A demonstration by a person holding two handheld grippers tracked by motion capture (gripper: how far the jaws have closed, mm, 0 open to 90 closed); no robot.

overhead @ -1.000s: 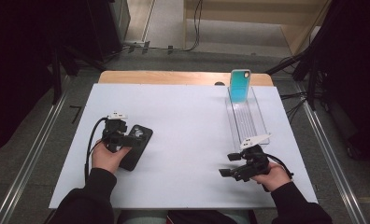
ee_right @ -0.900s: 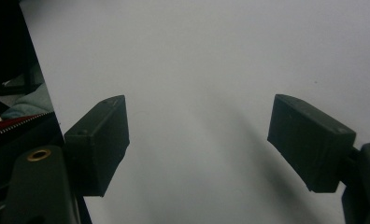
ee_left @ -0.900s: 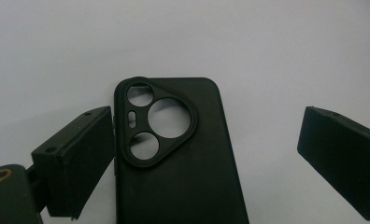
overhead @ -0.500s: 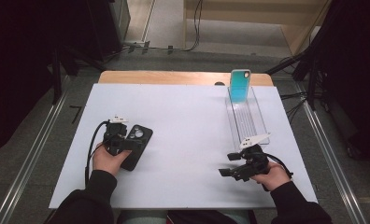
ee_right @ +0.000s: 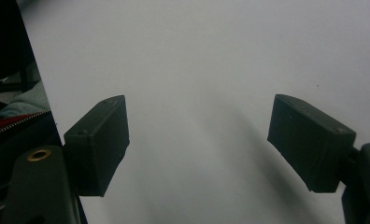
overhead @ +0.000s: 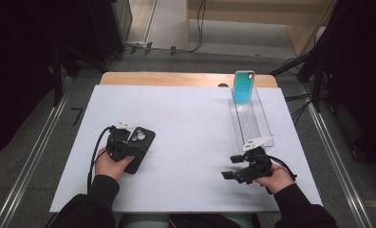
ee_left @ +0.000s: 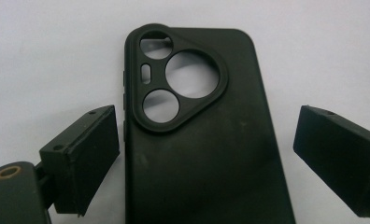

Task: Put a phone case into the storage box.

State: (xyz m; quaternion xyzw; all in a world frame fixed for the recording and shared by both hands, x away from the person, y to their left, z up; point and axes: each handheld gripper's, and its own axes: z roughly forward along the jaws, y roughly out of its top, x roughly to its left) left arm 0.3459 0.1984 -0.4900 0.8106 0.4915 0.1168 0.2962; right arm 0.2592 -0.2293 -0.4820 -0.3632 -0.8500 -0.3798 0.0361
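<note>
Notably, no brand, label or legible writing can be made out on the black phone case (ee_left: 197,140) or on either gripper. The left gripper (ee_left: 206,158) has its jaws spread wide, one on each side of the case and clear of its edges, gripping nothing. The case lies flat on the white table (overhead: 191,128) between those jaws, back upward, with its three-holed camera cut-out at the end away from the claw. In the high view the person's left hand (overhead: 111,164) rests low at the table's near left, with the left gripper (overhead: 129,147) over the case (overhead: 141,147) and its cable looping back beside the wrist.

The right gripper (ee_right: 197,140) is likewise wide open and empty, with bare table between its jaws. In the high view the right hand (overhead: 274,178) holds it (overhead: 231,168) near the table's front right, pointing leftward. Beyond that claw stands a clear rack (overhead: 250,118), with a teal phone case (overhead: 244,88) upright at its far end.
</note>
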